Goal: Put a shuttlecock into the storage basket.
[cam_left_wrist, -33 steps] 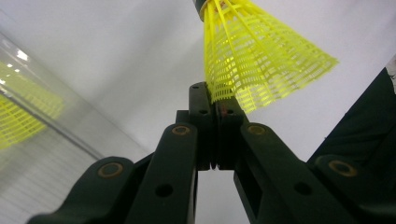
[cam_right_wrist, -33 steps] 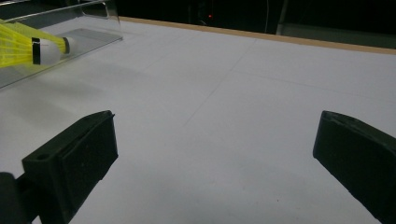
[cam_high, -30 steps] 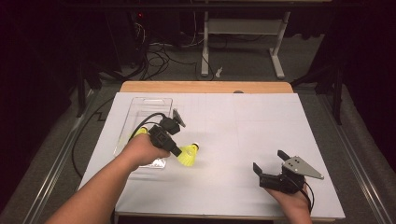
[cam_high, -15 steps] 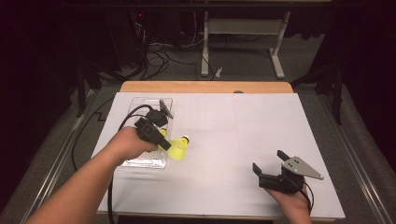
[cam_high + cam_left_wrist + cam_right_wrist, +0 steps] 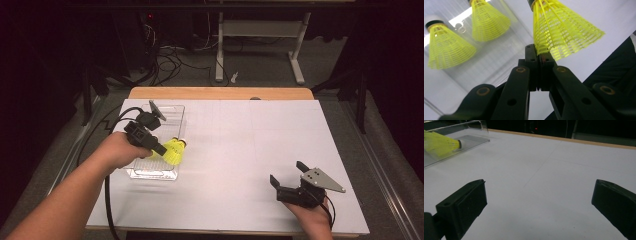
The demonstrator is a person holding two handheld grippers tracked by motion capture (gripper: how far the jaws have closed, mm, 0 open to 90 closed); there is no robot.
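Note:
My left gripper is shut on the skirt rim of a yellow plastic shuttlecock and holds it in the air above the right side of a clear plastic tray. In the left gripper view the jaws of this gripper pinch the mesh edge of the held shuttlecock. Below it, two more yellow shuttlecocks lie in the tray. My right gripper rests open near the table's front right, nothing between its jaws.
White paper covers the table, with a wooden edge at the far side. From the right gripper view the tray and the held shuttlecock sit far off to the left. A black cable trails from the left gripper.
My left gripper has carried the shuttlecock leftward and upward, from over the paper to above the tray's right side. The right gripper has stayed where it was.

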